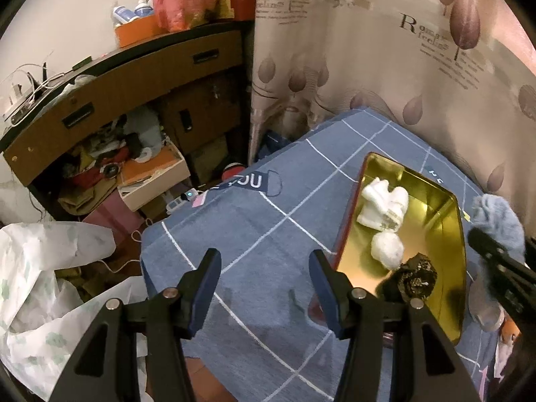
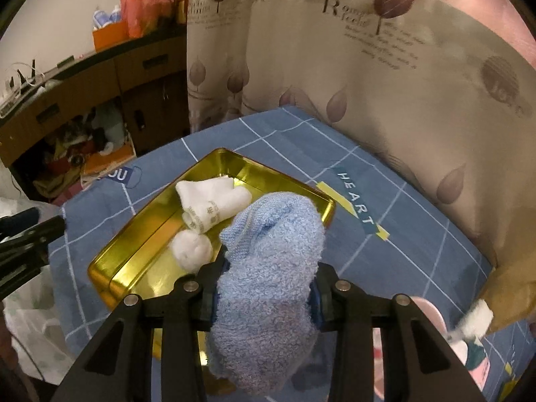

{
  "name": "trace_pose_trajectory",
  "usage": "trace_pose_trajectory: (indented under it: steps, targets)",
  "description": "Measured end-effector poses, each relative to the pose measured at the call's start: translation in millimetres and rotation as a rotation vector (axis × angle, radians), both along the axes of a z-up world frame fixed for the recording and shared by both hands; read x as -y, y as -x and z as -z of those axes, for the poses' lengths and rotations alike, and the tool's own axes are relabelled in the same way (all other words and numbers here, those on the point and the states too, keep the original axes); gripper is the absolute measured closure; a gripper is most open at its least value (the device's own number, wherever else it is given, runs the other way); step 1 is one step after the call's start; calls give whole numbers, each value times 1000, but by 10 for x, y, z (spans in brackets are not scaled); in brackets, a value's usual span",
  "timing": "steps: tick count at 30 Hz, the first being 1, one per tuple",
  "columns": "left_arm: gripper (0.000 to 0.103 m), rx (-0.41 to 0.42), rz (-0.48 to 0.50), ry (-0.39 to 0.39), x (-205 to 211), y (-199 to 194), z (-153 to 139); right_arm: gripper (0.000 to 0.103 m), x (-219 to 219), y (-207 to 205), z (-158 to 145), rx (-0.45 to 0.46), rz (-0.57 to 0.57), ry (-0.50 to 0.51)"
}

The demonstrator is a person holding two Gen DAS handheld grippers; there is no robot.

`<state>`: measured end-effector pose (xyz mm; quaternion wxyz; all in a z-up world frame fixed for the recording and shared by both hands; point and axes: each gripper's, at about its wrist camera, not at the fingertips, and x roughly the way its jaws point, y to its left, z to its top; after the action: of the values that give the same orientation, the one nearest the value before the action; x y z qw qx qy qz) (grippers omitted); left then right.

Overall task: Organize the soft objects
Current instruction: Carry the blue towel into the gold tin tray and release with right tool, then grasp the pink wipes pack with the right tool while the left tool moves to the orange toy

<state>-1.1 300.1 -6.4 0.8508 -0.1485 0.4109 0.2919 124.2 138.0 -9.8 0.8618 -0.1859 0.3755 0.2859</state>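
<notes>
A gold metal tray lies on the blue checked cloth. In it are a folded white sock, a white balled sock and a dark balled sock. My right gripper is shut on a fluffy light-blue sock, held over the near right end of the tray. In the left wrist view it enters from the right edge. My left gripper stands open over bare cloth left of the tray, with nothing between its fingers.
A patterned curtain hangs behind the table. A cluttered wooden cabinet and white plastic bags are on the left, past the table edge. A pink object and a small white item lie at the cloth's right end.
</notes>
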Motion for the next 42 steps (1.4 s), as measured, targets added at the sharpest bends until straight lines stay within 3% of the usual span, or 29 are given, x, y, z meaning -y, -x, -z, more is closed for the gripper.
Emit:
trace_pose_trajectory:
  steps: [14, 17, 22, 25, 42]
  targets:
    - [47, -50, -43, 31, -152, -45, 165, 62, -395, -366, 495, -80, -1, 98]
    - [47, -51, -45, 40, -170, -41, 173, 55, -425, -356, 515, -64, -12, 105]
    - [47, -41, -26, 30, -146, -50, 163, 33, -444, -293, 427, -18, -24, 93]
    - [47, -22, -16, 26, -109, -44, 133, 29, -434, -231, 337, 15, -26, 88]
    - [46, 9, 24, 0, 16, -38, 33, 27, 205, 580, -242, 29, -81, -68]
